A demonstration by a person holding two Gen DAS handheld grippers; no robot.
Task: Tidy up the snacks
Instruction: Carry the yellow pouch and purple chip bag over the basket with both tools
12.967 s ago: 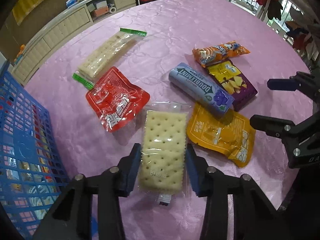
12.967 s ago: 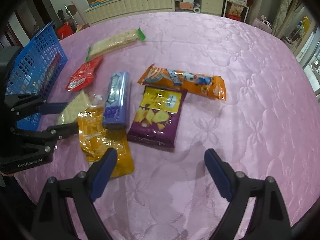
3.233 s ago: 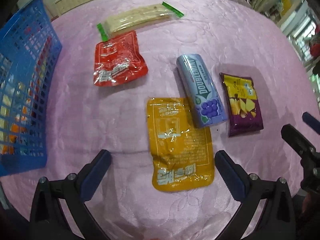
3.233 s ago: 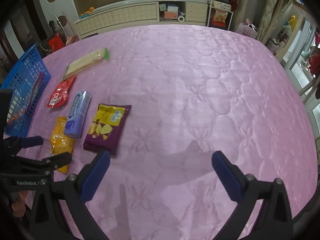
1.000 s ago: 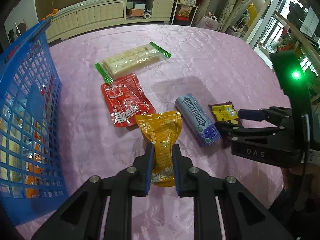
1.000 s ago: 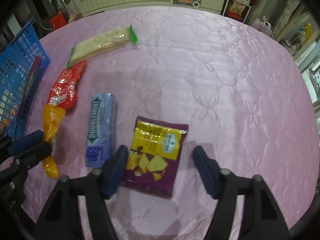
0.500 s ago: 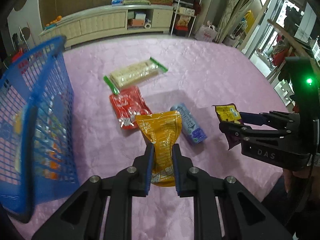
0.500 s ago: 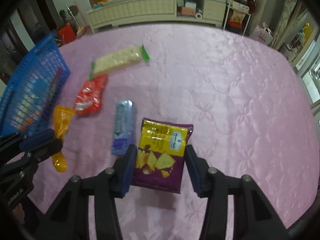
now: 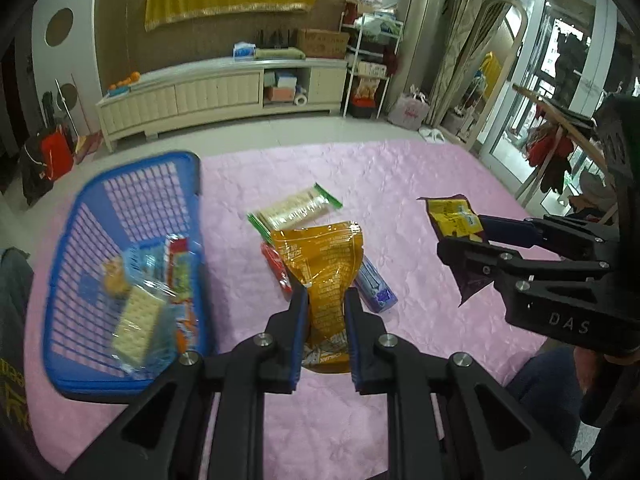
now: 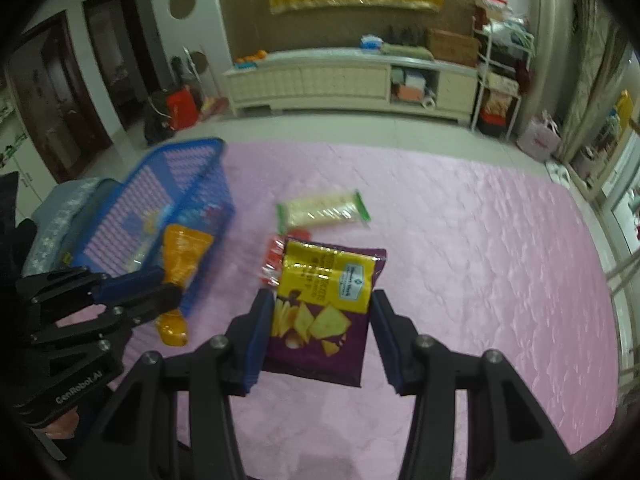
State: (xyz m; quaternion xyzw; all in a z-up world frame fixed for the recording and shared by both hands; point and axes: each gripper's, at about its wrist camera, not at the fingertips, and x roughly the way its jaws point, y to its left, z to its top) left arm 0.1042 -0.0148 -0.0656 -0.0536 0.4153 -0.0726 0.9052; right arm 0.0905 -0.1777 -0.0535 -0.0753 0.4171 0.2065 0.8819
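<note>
My left gripper (image 9: 326, 300) is shut on an orange snack pouch (image 9: 324, 264) and holds it in the air above the pink table. My right gripper (image 10: 320, 312) is shut on a purple and yellow chip bag (image 10: 320, 308), also lifted off the cloth. Each gripper shows in the other's view: the right gripper (image 9: 468, 236) with the chip bag (image 9: 452, 216) at the right, the left gripper (image 10: 168, 288) with the orange pouch (image 10: 180, 260) at the left. A blue basket (image 9: 192, 168) with several snacks in it stands at the left.
On the pink cloth (image 9: 400, 176) lie a long cracker pack with green ends (image 9: 294, 210), a red pouch (image 9: 276, 268) and a blue gum roll (image 9: 374, 286), partly hidden behind the orange pouch. A person's dark clothing shows at the frame edges.
Both grippers have risen from the table with their packs. The right jaws closed onto the chip bag and lifted it. The basket's inside has come into view at the left.
</note>
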